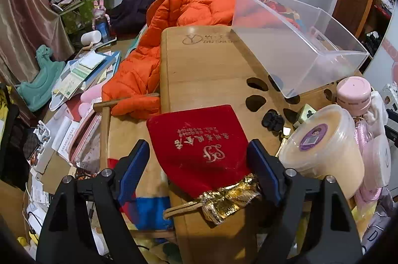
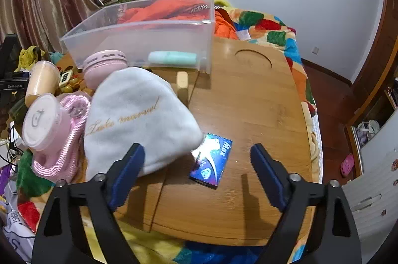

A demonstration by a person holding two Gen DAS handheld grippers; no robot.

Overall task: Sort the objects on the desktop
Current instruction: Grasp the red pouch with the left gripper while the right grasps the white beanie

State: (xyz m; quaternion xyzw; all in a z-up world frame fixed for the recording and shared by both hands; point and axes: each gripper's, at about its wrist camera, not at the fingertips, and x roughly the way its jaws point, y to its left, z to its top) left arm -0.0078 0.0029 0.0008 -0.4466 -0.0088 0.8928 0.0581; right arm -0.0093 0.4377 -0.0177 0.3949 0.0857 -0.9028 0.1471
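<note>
A red velvet pouch [image 1: 199,137] with a gold-lined mouth [image 1: 228,201] lies on the wooden lap table [image 1: 199,69]. My left gripper [image 1: 199,147] is open and straddles the pouch's lower half; its right pad [image 1: 261,171] is at the pouch's edge, while the left pad stands apart. In the right wrist view, a blue card box [image 2: 211,162] lies on the table [image 2: 248,102], partly under a corner of a white pouch [image 2: 139,119]. My right gripper [image 2: 196,148] hangs open above them, the box between its fingers. A clear plastic bin [image 1: 298,47] [image 2: 139,39] holds a teal tube [image 2: 173,57].
A pink jar [image 1: 354,94] [image 2: 104,64], a beige tub [image 1: 323,147] [image 2: 41,79], a pink lidded cup [image 2: 44,124], a pink cord [image 2: 72,139], a black clip [image 1: 272,120] and mahjong tiles [image 2: 66,77] crowd one side. An orange jacket [image 1: 149,52] and a colourful blanket [image 2: 268,30] border the table.
</note>
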